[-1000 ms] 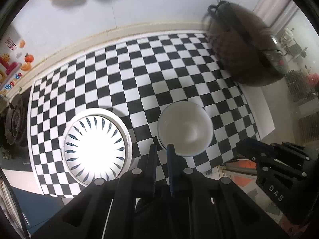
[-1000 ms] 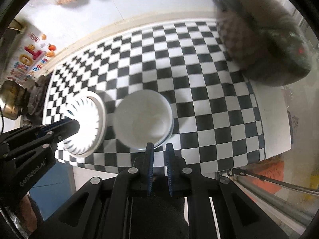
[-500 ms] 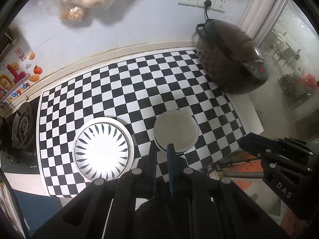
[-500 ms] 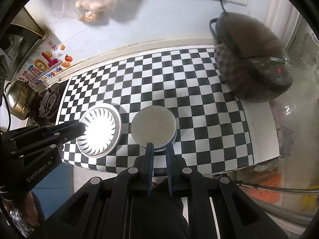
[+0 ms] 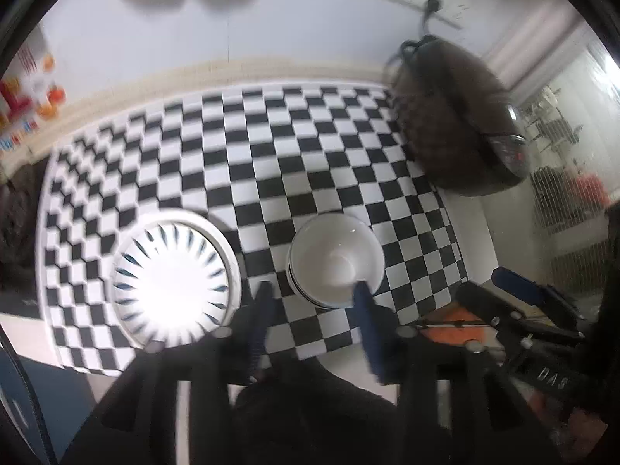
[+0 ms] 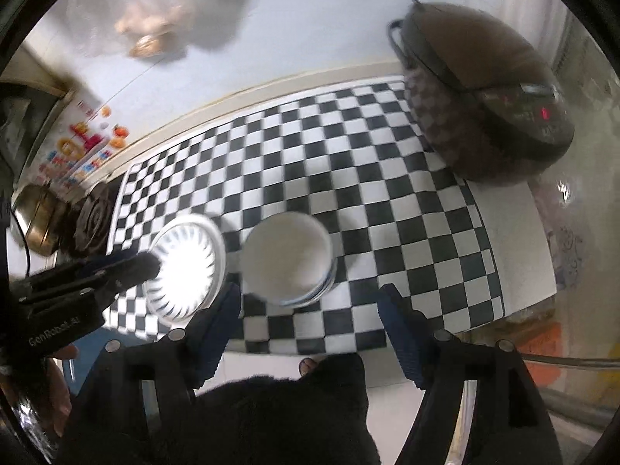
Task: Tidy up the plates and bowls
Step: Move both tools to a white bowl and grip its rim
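Plate: a white plate [image 5: 176, 275] with dark radial strokes lies flat on the checkered mat [image 5: 248, 155], lower left of the left wrist view, brightly glared; in the right wrist view the same plate [image 6: 188, 267] sits left of centre.
Bowls: a stack of white bowls [image 5: 335, 259], nested upright, stands just right of the plate, a strip of mat between them; in the right wrist view the stack [image 6: 288, 259] lies at mid-frame with a bluish rim edge showing at its lower right.
Left gripper: the left gripper [image 5: 312, 294] has its jaws spread wide and holds nothing; its left finger reaches up between plate and bowls, its right fingertip overlaps the lower right rim of the stack, contact not clear through the blur.
Left gripper, other view: it enters from the left edge as a dark body [image 6: 89, 283], tip overlapping the plate's left rim.
Right gripper: the right gripper [image 6: 310, 294] is also spread wide and empty; the bowls lie above the gap, nearer the left finger, apart from both tips.
Right gripper, other view: it shows at lower right [image 5: 519, 302], off the mat's corner.
Rice cooker: a dark cooker [image 5: 457, 124] stands at the mat's upper right.
Only in right wrist view: a gas burner [image 6: 93, 221] and a brass kettle [image 6: 37, 217] at the left edge, a hanging bag of food [image 6: 151, 27] sharper at upper left, the cooker's red light [image 6: 545, 113].
Only in left wrist view: the bowl's glossy inside, seen clearly.
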Demonstrator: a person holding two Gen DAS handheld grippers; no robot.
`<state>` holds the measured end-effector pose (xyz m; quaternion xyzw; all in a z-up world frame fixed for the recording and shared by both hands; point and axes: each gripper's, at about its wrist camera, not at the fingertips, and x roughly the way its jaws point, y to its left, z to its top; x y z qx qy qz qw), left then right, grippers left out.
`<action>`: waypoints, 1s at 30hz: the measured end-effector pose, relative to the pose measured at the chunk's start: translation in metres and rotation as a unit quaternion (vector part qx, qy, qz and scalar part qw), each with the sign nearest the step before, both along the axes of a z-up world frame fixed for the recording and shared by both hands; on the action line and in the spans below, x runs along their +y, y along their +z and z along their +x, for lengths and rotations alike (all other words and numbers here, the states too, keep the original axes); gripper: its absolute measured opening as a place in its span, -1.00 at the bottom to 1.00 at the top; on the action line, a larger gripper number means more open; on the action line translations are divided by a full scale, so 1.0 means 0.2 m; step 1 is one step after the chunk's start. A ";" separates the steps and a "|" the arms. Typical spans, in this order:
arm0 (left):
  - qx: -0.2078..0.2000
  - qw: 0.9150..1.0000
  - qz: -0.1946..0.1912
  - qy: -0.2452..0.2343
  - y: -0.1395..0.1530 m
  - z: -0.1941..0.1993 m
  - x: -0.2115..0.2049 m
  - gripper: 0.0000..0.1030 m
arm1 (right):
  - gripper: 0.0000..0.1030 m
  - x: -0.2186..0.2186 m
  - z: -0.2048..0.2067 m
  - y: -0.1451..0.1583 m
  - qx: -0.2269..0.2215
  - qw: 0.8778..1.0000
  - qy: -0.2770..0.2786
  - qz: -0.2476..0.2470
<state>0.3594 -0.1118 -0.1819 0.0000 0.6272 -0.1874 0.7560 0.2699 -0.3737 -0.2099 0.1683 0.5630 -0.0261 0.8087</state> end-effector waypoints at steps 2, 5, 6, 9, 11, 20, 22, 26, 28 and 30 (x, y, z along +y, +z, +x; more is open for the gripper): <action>0.034 0.999 -0.011 0.020 -0.13 0.08 0.02 0.04 | 0.81 -0.05 0.05 -0.09 0.010 1.000 -0.012 0.017; 0.080 0.996 -0.020 0.038 -0.31 0.17 0.03 0.14 | 1.00 -0.13 0.13 -0.26 0.021 0.999 -0.025 0.044; 0.093 0.995 -0.018 0.043 -0.36 0.19 0.03 0.15 | 1.00 -0.15 0.16 -0.33 0.026 0.998 -0.025 0.056; 0.150 0.987 -0.030 0.052 -0.55 0.26 0.02 0.15 | 1.00 -0.17 0.24 -0.51 0.045 0.996 -0.029 0.078; 0.179 0.981 -0.042 0.057 -0.66 0.30 0.01 0.15 | 1.00 -0.16 0.30 -0.62 0.066 0.995 -0.020 0.073; 0.236 0.969 -0.055 0.053 -0.93 0.40 -0.07 0.15 | 1.00 -0.14 0.46 -1.07 0.164 0.976 -0.013 0.146; 0.244 0.967 -0.054 0.051 -0.96 0.42 -0.08 0.15 | 1.00 -0.14 0.48 -1.13 0.175 0.971 -0.020 0.164; 0.260 0.962 -0.066 0.051 -1.00 0.45 -0.09 0.15 | 1.00 -0.13 0.52 -1.19 0.184 0.966 -0.018 0.180; 0.266 0.960 -0.067 0.048 -1.02 0.46 -0.10 0.15 | 1.00 -0.11 0.54 -1.21 0.187 0.965 -0.014 0.183; 0.273 0.958 -0.068 0.047 -1.04 0.46 -0.10 0.15 | 1.00 -0.10 0.55 -1.22 0.189 0.965 -0.012 0.184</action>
